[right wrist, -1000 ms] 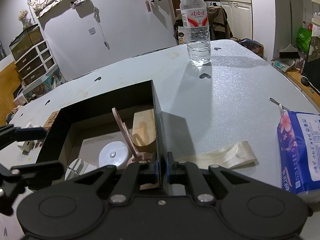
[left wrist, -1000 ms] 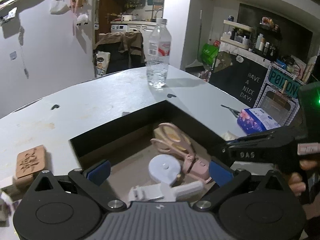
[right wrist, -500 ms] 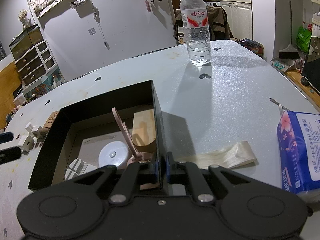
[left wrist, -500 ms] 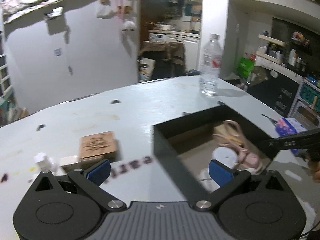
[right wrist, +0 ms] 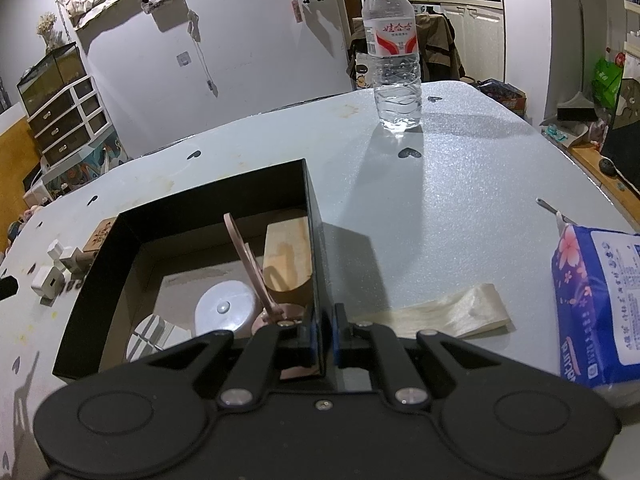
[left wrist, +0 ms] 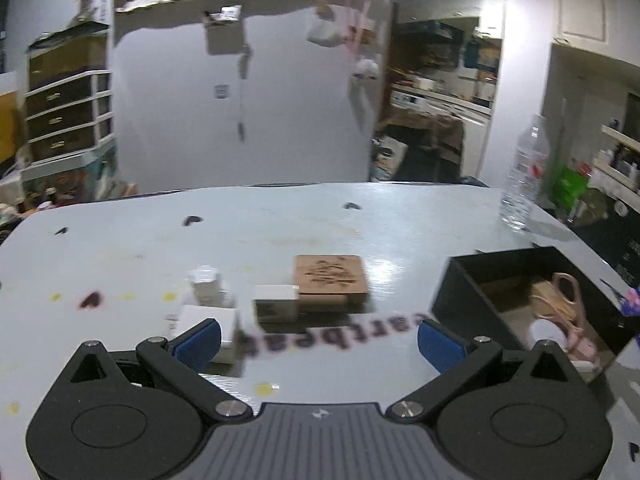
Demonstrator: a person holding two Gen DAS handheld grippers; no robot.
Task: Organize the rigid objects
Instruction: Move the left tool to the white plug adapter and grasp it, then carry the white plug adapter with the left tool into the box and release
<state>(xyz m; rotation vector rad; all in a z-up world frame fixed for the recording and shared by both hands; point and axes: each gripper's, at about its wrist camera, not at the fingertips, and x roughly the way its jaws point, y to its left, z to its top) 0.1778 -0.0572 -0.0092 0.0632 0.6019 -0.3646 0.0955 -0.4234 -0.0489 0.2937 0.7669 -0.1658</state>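
Note:
A black open box (right wrist: 224, 196) sits on the pale table. It holds pink scissors (right wrist: 250, 258), a white round case (right wrist: 226, 308), a wooden piece (right wrist: 288, 248) and a white ribbed part (right wrist: 154, 334). My right gripper (right wrist: 323, 330) is shut on the box's right wall. My left gripper (left wrist: 318, 344) is open and empty, low over the table. Ahead of it lie a carved wooden block (left wrist: 330, 280), a small white cube (left wrist: 276, 304), a white plug (left wrist: 206, 280) and a white adapter (left wrist: 208, 320). The box (left wrist: 500, 280) shows to its right.
A water bottle (right wrist: 394, 60) stands at the far side of the table. A blue tissue pack (right wrist: 596, 304) lies at the right edge, a cream strip (right wrist: 444, 312) beside the box. Black lettering (left wrist: 332, 336) is printed on the table.
My left gripper has swung left, away from over the box, and now faces the wooden block and white pieces. The right gripper has not moved.

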